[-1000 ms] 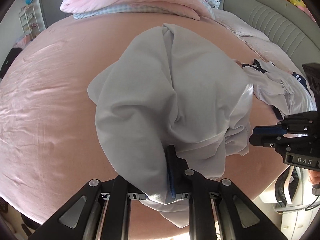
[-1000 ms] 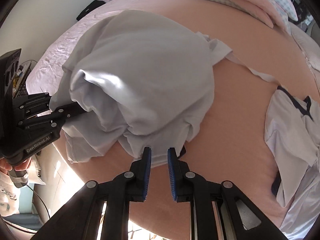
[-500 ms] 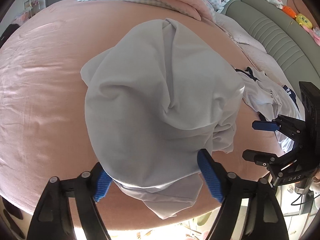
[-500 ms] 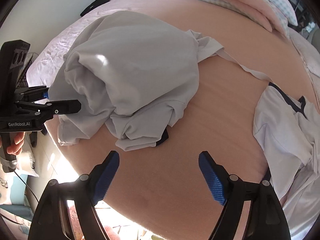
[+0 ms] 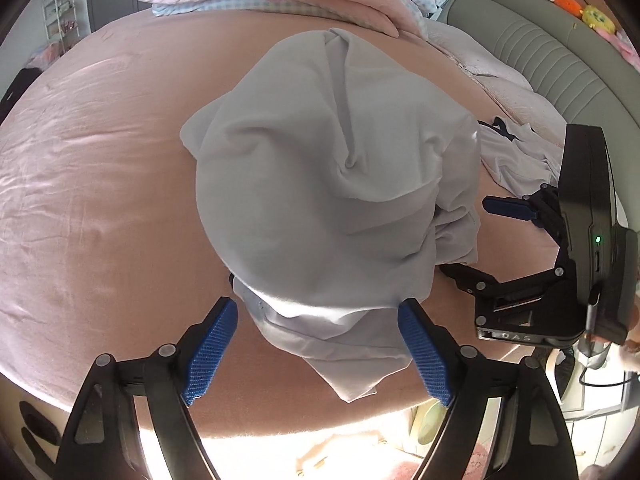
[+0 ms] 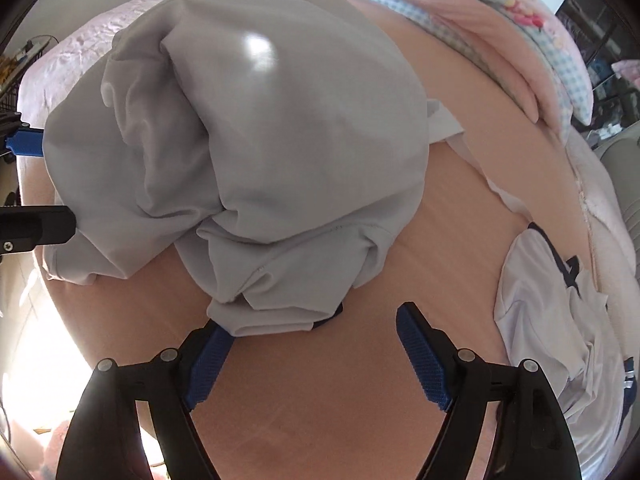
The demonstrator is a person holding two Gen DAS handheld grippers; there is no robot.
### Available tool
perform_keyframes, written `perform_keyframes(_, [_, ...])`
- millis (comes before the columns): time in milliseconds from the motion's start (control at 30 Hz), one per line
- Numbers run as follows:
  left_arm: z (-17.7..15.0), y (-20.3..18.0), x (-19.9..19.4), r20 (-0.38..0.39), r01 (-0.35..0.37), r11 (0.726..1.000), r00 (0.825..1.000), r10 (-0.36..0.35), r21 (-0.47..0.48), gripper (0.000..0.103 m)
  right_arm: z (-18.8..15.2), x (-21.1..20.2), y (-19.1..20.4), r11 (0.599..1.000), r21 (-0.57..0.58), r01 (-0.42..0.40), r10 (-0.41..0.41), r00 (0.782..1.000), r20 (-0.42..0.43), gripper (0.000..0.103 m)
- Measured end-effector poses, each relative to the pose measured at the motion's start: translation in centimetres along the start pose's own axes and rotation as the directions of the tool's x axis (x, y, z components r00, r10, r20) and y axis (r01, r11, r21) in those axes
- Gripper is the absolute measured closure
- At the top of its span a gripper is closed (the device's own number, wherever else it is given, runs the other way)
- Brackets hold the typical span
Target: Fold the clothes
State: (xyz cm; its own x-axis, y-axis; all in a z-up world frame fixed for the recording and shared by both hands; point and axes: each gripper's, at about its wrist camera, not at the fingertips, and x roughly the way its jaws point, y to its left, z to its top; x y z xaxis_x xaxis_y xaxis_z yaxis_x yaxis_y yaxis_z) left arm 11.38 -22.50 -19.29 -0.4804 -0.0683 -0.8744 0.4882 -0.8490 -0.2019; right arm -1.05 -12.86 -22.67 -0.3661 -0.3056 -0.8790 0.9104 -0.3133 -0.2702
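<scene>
Both tools stand with jaws apart, nothing clamped: left tool (image 5: 316, 356) straddles the near hem of the grey garment (image 5: 332, 184); right tool (image 6: 316, 356) has 1 crumpled corner lying over its left pad. Garment sits bunched on the pink bed (image 5: 100, 168) directly ahead of both. Judged step: cloth laid down, not yet spread. Next move calls for finding 2 true edges and pulling flat. Sleeves and collar hidden in folds. Further right, white navy-trimmed clothing (image 6: 560, 300), partly cut off.
</scene>
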Motion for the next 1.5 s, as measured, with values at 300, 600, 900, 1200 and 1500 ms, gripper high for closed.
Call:
perform_keyframes(300, [-1.4,2.6,0.9,-0.029,0.085,0.983,0.995,-0.091,-0.164,0.021,1.7,0.8,5.2,0.929,-0.222,0.298,-0.278,0.953,0.117,0.022])
perform_keyframes(600, [-2.4,1.1,0.5,-0.001,0.033,0.998,0.999,-0.033,-0.06,0.021,2.7,1.6,7.5,0.851,-0.294,0.436,-0.391,0.898,0.2,0.019])
perform_keyframes(900, [-2.9,0.3,0.0,0.038,0.035,0.998,0.999,-0.033,-0.052,0.021,3.1,1.6,6.4,0.896,-0.226,0.384,-0.347,0.919,0.186,0.025])
perform_keyframes(1200, [-4.0,-0.1,1.2,0.043,0.006,1.0,0.999,-0.005,-0.029,0.021,1.3,2.3,7.8,0.915,-0.152,0.374,-0.331,0.91,0.25,0.072])
perform_keyframes(1500, [-4.0,-0.8,0.8,0.043,-0.019,1.0,0.999,0.019,-0.013,0.021,1.6,2.9,7.3,0.921,-0.129,0.367,-0.324,0.907,0.269,0.073])
